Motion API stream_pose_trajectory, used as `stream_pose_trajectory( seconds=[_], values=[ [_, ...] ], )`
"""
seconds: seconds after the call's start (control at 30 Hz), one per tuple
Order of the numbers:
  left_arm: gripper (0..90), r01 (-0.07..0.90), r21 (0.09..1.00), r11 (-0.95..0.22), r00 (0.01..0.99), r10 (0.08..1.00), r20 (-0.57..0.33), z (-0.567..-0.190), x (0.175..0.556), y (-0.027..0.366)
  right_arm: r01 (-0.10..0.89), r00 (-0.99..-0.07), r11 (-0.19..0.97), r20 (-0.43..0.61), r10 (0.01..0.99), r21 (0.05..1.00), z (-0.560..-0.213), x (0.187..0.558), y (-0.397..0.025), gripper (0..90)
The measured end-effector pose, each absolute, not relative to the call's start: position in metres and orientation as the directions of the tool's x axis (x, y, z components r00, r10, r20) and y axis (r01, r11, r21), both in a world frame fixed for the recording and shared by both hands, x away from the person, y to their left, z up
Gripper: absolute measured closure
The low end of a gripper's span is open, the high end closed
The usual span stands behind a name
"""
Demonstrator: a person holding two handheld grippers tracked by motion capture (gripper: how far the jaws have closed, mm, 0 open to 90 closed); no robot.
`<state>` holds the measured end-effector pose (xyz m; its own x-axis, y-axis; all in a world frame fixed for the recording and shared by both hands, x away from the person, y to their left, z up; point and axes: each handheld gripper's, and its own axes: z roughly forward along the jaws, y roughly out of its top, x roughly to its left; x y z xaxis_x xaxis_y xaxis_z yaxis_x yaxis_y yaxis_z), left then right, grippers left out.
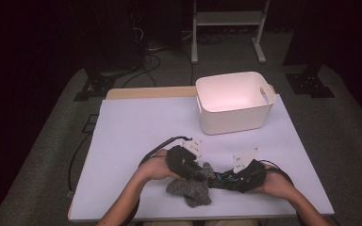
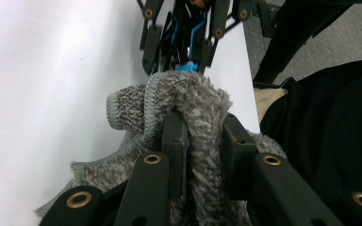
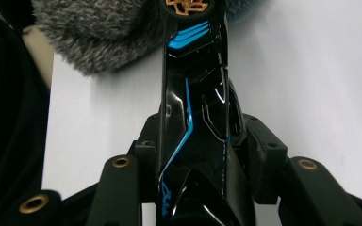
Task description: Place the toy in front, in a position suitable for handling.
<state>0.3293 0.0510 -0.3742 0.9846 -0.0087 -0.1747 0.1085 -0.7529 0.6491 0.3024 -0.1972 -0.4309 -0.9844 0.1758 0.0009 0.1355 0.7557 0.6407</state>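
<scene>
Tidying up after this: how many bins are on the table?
1. The white bin stands at the far right of the table, beyond both tools. It looks empty, though its near inside wall is hidden.

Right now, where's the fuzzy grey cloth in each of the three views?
High view: the grey cloth lies low centre, between the two grippers.
Left gripper view: it sits centre and low, pinched between the black jaws.
Right gripper view: it shows along the top edge, left of centre, behind the glossy black and blue object.
Shared landmark: the white table cover.
</scene>
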Motion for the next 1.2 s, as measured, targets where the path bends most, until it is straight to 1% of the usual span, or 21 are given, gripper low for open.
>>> stream_pose_trajectory(
  seconds=[0.03,0.1,0.13,0.17,0.2,0.23,0.27,0.3,0.37,0.53,0.6,0.63,0.67,0.7,0.73,0.8,0.87,0.93,1.07,1.1,1.2],
  values=[
    [75.1,0.109,0.649,-0.753,0.985,-0.009,-0.175,-0.374,0.329,0.051,0.136,-0.984,0.756,0.001,0.176,0.641,-0.431,0.302,-0.197,55.3],
    [75.1,0.112,0.653,-0.749,0.988,0.011,-0.156,-0.365,0.331,0.063,0.102,-0.988,0.756,-0.022,0.152,0.647,-0.428,0.309,-0.178,55.3],
    [75.1,0.112,0.653,-0.749,0.988,0.011,-0.156,-0.365,0.331,0.063,0.102,-0.988,0.756,-0.022,0.152,0.647,-0.428,0.309,-0.178,55.3],
    [75.1,0.117,0.652,-0.749,0.989,0.024,-0.149,-0.361,0.331,0.068,0.073,-0.990,0.755,-0.043,0.134,0.652,-0.426,0.314,-0.162,55.3],
    [75.1,0.117,0.652,-0.749,0.990,0.034,-0.139,-0.358,0.331,0.073,0.073,-0.990,0.755,-0.043,0.134,0.652,-0.426,0.314,-0.162,55.3],
    [75.1,0.125,0.648,-0.751,0.991,0.058,-0.123,-0.354,0.332,0.083,0.048,-0.992,0.757,-0.055,0.110,0.652,-0.423,0.321,-0.147,55.3],
    [75.1,0.125,0.648,-0.751,0.991,0.058,-0.123,-0.354,0.332,0.083,0.034,-0.993,0.758,-0.061,0.098,0.652,-0.423,0.324,-0.141,55.3],
    [75.1,0.131,0.641,-0.756,0.991,0.072,-0.117,-0.353,0.333,0.087,0.034,-0.993,0.758,-0.061,0.098,0.652,-0.423,0.324,-0.141,55.3],
    [75.1,0.150,0.621,-0.769,0.988,0.101,-0.114,-0.356,0.337,0.096,0.016,-0.994,0.763,-0.069,0.079,0.646,-0.423,0.335,-0.125,55.2],
    [75.1,0.188,0.616,-0.765,0.981,0.113,-0.158,-0.369,0.341,0.101,0.029,-0.997,0.770,-0.041,0.071,0.637,-0.432,0.340,-0.117,55.2],
    [75.1,0.198,0.619,-0.760,0.978,0.106,-0.182,-0.375,0.341,0.100,0.065,-0.995,0.750,-0.010,0.095,0.658,-0.435,0.339,-0.120,54.2],
    [75.1,0.198,0.619,-0.760,0.978,0.106,-0.182,-0.375,0.341,0.100,0.065,-0.995,0.750,-0.010,0.095,0.658,-0.435,0.339,-0.120,54.2],
    [75.1,0.193,0.617,-0.763,0.979,0.102,-0.179,-0.375,0.339,0.099,0.101,-0.994,0.733,0.035,0.105,0.672,-0.436,0.338,-0.123,46.9],
    [75.1,0.194,0.617,-0.763,0.978,0.102,-0.181,-0.375,0.338,0.099,0.121,-0.992,0.731,0.056,0.113,0.672,-0.435,0.337,-0.124,43.4],
    [75.1,0.194,0.617,-0.763,0.978,0.102,-0.181,-0.375,0.338,0.099,0.121,-0.992,0.731,0.056,0.113,0.672,-0.435,0.337,-0.124,43.4],
    [75.1,0.196,0.620,-0.760,0.977,0.092,-0.195,-0.377,0.334,0.100,0.156,-0.988,0.723,0.091,0.128,0.672,-0.433,0.332,-0.127,35.9],
    [75.2,0.194,0.624,-0.757,0.976,0.088,-0.198,-0.377,0.332,0.101,0.161,-0.987,0.718,0.094,0.133,0.677,-0.432,0.330,-0.129,34.6],
    [75.3,0.183,0.624,-0.760,0.977,0.067,-0.204,-0.379,0.326,0.101,0.210,-0.978,0.686,0.133,0.164,0.696,-0.427,0.327,-0.139,29.0],
    [75.4,0.168,0.617,-0.769,0.977,0.049,-0.206,-0.381,0.319,0.099,0.273,-0.962,0.653,0.178,0.209,0.707,-0.422,0.326,-0.154,25.0],
    [75.4,0.162,0.614,-0.773,0.978,0.042,-0.205,-0.381,0.317,0.098,0.273,-0.962,0.653,0.178,0.209,0.707,-0.422,0.326,-0.154,25.0],
    [75.4,0.152,0.607,-0.780,0.977,0.026,-0.211,-0.384,0.311,0.097,0.305,-0.952,0.661,0.207,0.224,0.685,-0.424,0.325,-0.158,19.2]
  ],
)
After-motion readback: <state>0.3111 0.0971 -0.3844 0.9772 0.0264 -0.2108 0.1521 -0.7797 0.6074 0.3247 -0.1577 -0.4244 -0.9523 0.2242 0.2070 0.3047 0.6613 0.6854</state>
